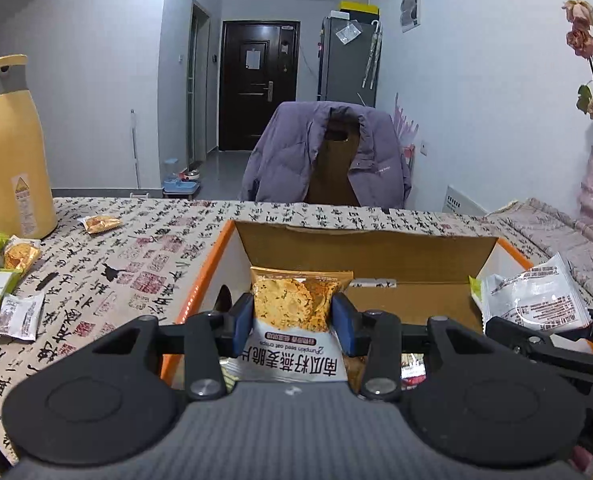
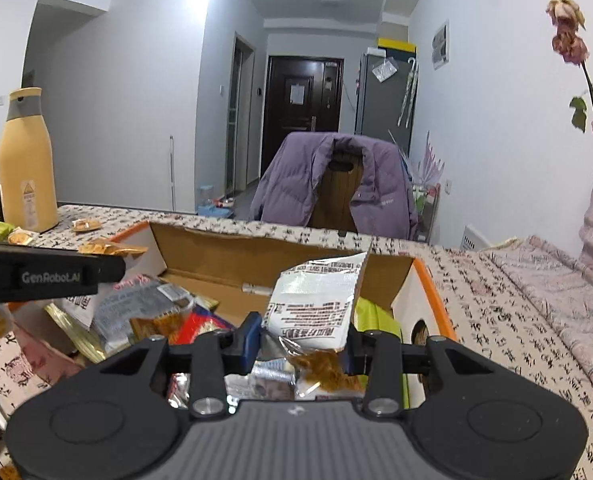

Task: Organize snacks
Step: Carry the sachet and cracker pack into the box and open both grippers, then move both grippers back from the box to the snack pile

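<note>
Black left gripper (image 1: 292, 322), blue pads (image 1: 243, 322), 2 silver screws.

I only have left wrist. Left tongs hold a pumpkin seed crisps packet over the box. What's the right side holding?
Observer: The right tongs are shut on a white snack packet, printed back facing the camera, also above the cardboard box.
Operator: My view shows the box floor mostly bare. Is it?
Observer: No. In the right wrist view the near left part holds a pile of packets.
Operator: Anything on the right side of the box?
Observer: A lime green packet lies against the right wall, behind the white one.
</note>
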`<state>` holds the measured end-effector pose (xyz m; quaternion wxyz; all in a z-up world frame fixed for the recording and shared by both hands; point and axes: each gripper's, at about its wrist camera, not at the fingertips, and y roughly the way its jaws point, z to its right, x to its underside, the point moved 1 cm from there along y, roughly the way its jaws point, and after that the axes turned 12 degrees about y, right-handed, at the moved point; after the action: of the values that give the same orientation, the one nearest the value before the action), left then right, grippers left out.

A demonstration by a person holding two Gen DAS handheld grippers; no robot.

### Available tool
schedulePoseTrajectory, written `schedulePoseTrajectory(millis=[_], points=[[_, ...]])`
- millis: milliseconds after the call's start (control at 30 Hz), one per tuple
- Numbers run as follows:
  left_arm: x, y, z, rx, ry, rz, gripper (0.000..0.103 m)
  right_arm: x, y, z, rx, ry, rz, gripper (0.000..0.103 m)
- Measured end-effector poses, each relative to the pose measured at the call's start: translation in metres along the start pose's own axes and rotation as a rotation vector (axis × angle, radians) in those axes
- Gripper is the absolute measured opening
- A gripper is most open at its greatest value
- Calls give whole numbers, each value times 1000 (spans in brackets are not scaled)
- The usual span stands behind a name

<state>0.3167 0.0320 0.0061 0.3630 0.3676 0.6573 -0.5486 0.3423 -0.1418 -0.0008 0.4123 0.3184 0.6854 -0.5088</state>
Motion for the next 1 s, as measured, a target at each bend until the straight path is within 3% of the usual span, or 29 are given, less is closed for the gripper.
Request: schedulePoseTrajectory(millis=[33, 67, 100, 133, 167, 233, 467, 1000], points=[[1, 1, 0, 4, -5, -3, 45, 0, 0, 2, 1, 7, -4, 38], [2, 1, -1, 3, -10, -1, 49, 0, 0, 3, 4, 12, -6, 47], [3, 1, -2, 6, -15, 5, 61, 0, -1, 5, 8, 19, -8, 55], [4, -1, -3, 9, -25, 15, 70, 1, -2, 6, 10, 25, -6, 77], [5, -3, -5, 9, -33, 26, 85, 1, -4, 7, 12, 30, 3, 95], [5, -7, -7, -4, -48, 50, 100, 1, -8, 9, 30, 32, 22, 103], [3, -9, -6, -5, -59, 63, 103, 5, -6, 13, 74, 42, 11, 103], [-9, -28, 0, 6, -77, 75, 103, -15, -25, 15, 81, 42, 48, 103]])
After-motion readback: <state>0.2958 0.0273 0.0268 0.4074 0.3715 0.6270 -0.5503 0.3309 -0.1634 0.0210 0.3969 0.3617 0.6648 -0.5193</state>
